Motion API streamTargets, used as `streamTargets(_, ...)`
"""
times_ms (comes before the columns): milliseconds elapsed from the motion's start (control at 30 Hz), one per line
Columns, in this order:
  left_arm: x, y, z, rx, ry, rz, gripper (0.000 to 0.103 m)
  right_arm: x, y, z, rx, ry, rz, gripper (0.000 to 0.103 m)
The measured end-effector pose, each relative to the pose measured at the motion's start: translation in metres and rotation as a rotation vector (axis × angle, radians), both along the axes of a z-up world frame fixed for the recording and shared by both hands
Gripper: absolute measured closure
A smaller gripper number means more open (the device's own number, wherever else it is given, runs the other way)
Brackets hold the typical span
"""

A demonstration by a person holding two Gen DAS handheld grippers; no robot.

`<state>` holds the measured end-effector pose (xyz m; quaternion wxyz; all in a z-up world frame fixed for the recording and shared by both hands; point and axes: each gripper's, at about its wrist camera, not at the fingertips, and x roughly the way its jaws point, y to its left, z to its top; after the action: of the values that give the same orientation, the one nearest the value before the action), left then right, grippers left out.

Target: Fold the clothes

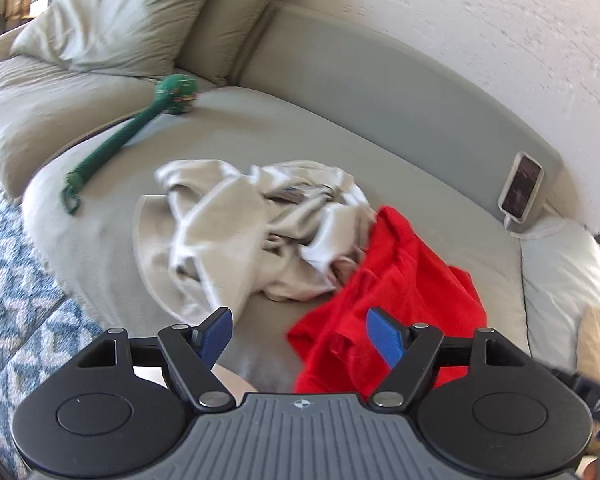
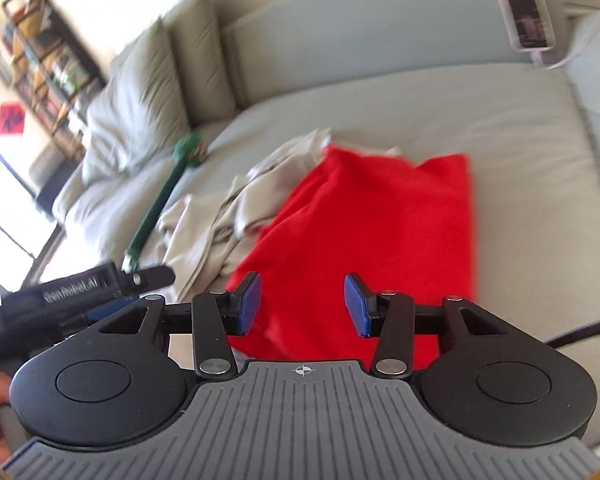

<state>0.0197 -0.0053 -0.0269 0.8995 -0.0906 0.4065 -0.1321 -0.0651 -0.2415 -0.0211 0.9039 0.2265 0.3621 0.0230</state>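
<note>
Nothing looks folded yet: the red garment (image 2: pixel 380 216) and crumpled beige clothes (image 1: pixel 236 232) lie mid-sofa cushion (image 1: pixel 360 128) while the left gripper (image 1: pixel 300 340) and right gripper (image 2: pixel 302 306) hover spread and empty.

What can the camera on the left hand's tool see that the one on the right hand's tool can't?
Only the left view shows the blue-and-white patterned rug beside the sofa.

Only the right view shows the dark wooden bookshelf, a red sign, and the other tool, the left gripper, poking in from the side.

Both show the pale grey sofa, the crumpled beige cloth, the red garment, the green knitted toy with a long handle, and the white-cased phone propped against the backrest.
</note>
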Motion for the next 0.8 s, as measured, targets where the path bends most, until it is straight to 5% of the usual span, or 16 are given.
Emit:
streamTargets(100,-0.003,-0.033,-0.008,-0.008,-0.006,-0.136,0.034,-0.018,-0.029,-0.004,0.003,-0.018,-0.132,0.053)
streamTargets(233,-0.009,-0.071,-0.02,0.061,-0.024,-0.217,0.042,-0.014,-0.045,-0.022,0.059,0.059,-0.172,0.053)
streamTargets(367,-0.005,-0.089,-0.038,0.112,0.043,-0.26,0.075,-0.005,-0.042,-0.031,0.011,0.108,-0.138,0.075)
streamTargets(533,0.009,-0.091,-0.064,0.172,0.098,-0.214,0.092,0.007,-0.03,-0.052,-0.002,0.159,-0.009,0.079)
streamTargets(633,0.015,-0.079,-0.067,0.159,0.156,-0.182,0.091,0.007,-0.029,-0.07,-0.045,0.27,0.016,0.095)
streamTargets(800,0.004,-0.073,-0.039,0.179,0.122,-0.208,0.09,-0.008,-0.051,-0.05,-0.042,0.293,-0.033,0.088)
